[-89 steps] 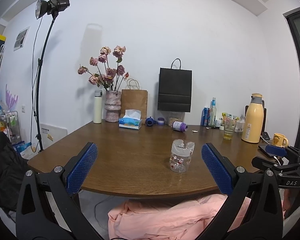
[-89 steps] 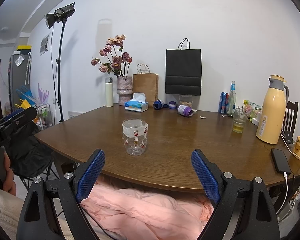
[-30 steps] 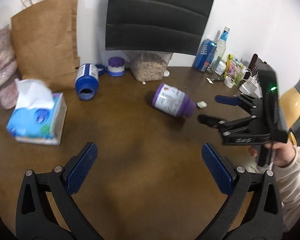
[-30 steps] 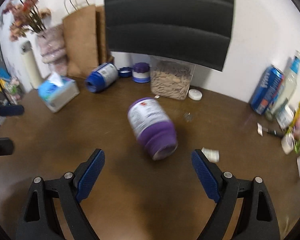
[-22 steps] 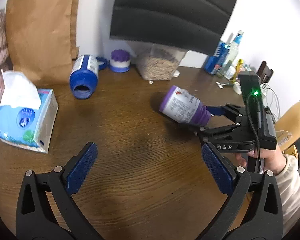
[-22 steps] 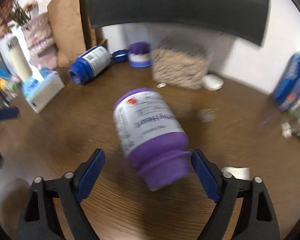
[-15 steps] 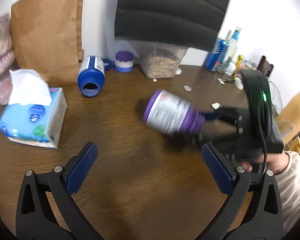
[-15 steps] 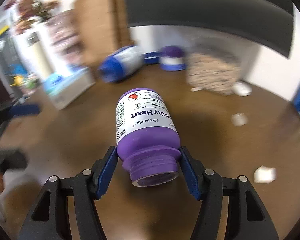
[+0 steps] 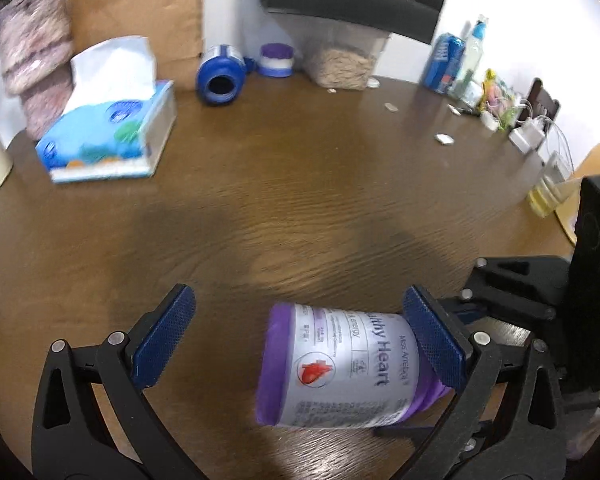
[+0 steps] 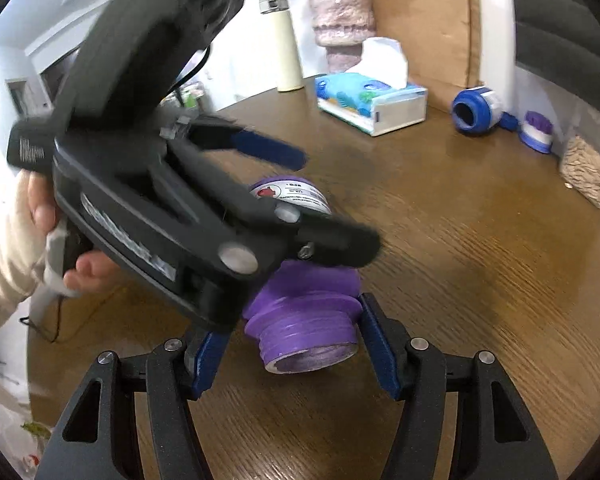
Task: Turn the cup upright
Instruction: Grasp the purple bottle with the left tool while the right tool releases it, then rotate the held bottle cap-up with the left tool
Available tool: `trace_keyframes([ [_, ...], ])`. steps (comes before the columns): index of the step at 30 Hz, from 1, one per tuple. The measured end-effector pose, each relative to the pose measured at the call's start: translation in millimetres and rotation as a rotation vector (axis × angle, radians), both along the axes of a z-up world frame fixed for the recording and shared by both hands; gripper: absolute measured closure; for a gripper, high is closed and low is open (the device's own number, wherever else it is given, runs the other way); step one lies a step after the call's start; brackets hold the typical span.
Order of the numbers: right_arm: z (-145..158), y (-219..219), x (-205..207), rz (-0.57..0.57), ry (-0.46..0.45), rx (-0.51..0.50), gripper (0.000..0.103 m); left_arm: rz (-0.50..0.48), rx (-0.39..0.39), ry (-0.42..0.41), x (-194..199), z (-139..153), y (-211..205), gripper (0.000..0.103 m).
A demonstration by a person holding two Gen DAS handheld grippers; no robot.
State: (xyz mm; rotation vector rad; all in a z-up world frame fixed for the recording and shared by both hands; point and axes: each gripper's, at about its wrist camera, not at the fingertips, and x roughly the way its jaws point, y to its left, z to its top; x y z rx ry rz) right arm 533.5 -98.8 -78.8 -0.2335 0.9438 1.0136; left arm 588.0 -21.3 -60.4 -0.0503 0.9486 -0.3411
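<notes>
Purple plastic bottle with a white printed label (image 9: 340, 368) is lying on its side, held off the brown wooden table (image 9: 300, 208), near its front part. Threaded open neck points toward the right wrist camera; flat purple base points away.

Right gripper (image 10: 296, 344): blue-padded fingers (image 10: 374, 346) are clamped on the bottle at the shoulder just behind the neck, one pad each side. In the left wrist view this gripper's black body sits at the right edge, reaching in to the neck end of the bottle.

Left gripper (image 9: 300, 340): jaws spread wide, not gripping. Bottle sits between the fingers but off-centre: its label end is right at the right-hand blue pad (image 9: 434, 344); contact can't be confirmed because of blur. The left-hand pad is well clear of the bottle's base. In the right wrist view the left gripper's black frame crosses over the bottle from the left, held by a hand (image 10: 60, 240) in a cream sleeve.

Further back on the table: blue tissue box with a white tissue sticking up (image 9: 108, 136), blue-and-white jar lying on its side with its open mouth facing forward (image 9: 220, 74), small purple-and-white lidded jar (image 9: 277, 60), clear container of beige grain-like contents (image 9: 342, 66), brown paper bag (image 9: 140, 8) against the wall. Cream flask (image 10: 286, 44) stands at the table's left rear in the right wrist view.
</notes>
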Motion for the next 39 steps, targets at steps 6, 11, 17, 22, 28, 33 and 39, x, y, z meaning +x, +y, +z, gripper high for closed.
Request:
trace_keyframes([
  [6, -4.5, -16.9, -16.1, -0.049, -0.051, -0.027, 0.023, 0.04, 0.017, -0.02, -13.1, 4.6, 9.8, 0.0],
  [11, -7.7, -33.1, -13.8, -0.116, -0.052, -0.012, 0.013, 0.086, 0.022, -0.035, -19.2, 6.8, 16.1, 0.0],
  [17, -7.0, -42.4, -5.4, -0.209, -0.065, -0.019, 0.014, 0.036, -0.022, -0.085, -34.3, 22.4, 9.9, 0.0],
  [22, -2.1, -67.7, 2.3, -0.281, -0.02, 0.093, 0.014, -0.088, 0.019, -0.068, -41.2, 21.6, -17.3, 0.0],
  [28, -6.0, -82.4, 15.5, -0.347, 0.055, 0.148, 0.014, -0.237, 0.125, 0.016, -39.9, 2.3, -43.3, 0.0],
  [33, -8.6, -83.3, 16.2, -0.348, 0.071, 0.14, 0.014, -0.34, 0.228, 0.082, -45.9, -11.6, -58.9, 0.0],
  [39, -10.1, -77.2, 13.9, -0.328, 0.078, 0.139, 0.014, -0.313, 0.283, 0.063, -43.2, -15.9, -68.9, 0.043],
])
